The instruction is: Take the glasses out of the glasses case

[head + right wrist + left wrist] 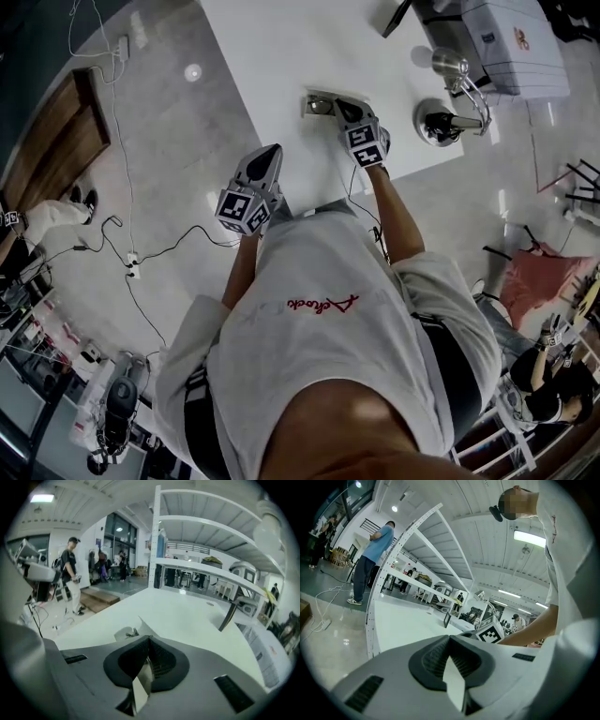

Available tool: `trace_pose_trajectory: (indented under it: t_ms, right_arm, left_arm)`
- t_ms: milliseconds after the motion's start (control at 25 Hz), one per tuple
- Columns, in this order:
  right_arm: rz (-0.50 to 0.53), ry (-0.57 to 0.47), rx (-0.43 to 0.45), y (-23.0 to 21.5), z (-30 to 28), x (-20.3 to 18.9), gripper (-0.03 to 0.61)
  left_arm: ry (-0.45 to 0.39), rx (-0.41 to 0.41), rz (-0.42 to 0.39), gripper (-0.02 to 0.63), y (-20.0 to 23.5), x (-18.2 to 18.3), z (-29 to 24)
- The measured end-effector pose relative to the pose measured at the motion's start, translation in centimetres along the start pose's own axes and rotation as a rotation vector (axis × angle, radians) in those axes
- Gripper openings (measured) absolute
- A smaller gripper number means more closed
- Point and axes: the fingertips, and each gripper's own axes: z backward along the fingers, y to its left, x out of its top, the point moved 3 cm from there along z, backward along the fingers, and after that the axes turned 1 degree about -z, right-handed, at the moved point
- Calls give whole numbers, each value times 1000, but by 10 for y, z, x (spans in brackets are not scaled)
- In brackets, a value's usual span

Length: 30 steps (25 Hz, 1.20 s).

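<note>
Fingers of the right gripper (149, 640) are pressing together on nothing, the glasses case (317, 103) lying just beyond their tips on the white worktop (281, 56); fingers of the left gripper (449, 638) are clenching empty too, farther from it.

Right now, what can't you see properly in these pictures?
- Glasses: head view, too small; the right gripper covers part of the glasses case.
- Glasses case: right gripper view, that gripper's own body cuts off its near side; open or shut, unclear.
- Grey box: head view, cut off by the top edge.
</note>
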Motion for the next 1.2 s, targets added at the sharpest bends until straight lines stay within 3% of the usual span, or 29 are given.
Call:
trace_pose_trajectory:
  t_ms: [200, 320, 400, 520, 640, 1000, 1120, 1200]
  right_arm:
    - [350, 123, 18, 14, -6, -3, -3]
    - [461, 177, 31, 18, -9, -8, -2]
    - [472, 196, 32, 18, -11, -10, 0]
    - [483, 233, 33, 17, -13, -17, 92]
    - [509, 286, 22, 13, -17, -24, 118]
    - [544, 363, 55, 5, -34, -31, 107]
    - [581, 372, 55, 6, -37, -32, 26]
    - [598, 374, 58, 7, -38, -32, 25]
  left_arm:
    - [-3, -1, 13, 0, 2, -1, 4]
    - [-10, -3, 17, 0, 1, -2, 3]
    - [-17, -3, 20, 0, 1, -1, 4]
    - [-27, 0, 23, 0, 1, 0, 4]
    - [-30, 4, 27, 0, 1, -2, 7]
    - [-23, 15, 35, 0, 3, -5, 12]
    - [-26, 19, 32, 0, 4, -3, 13]
    - [-30, 21, 28, 0, 6, -2, 14]
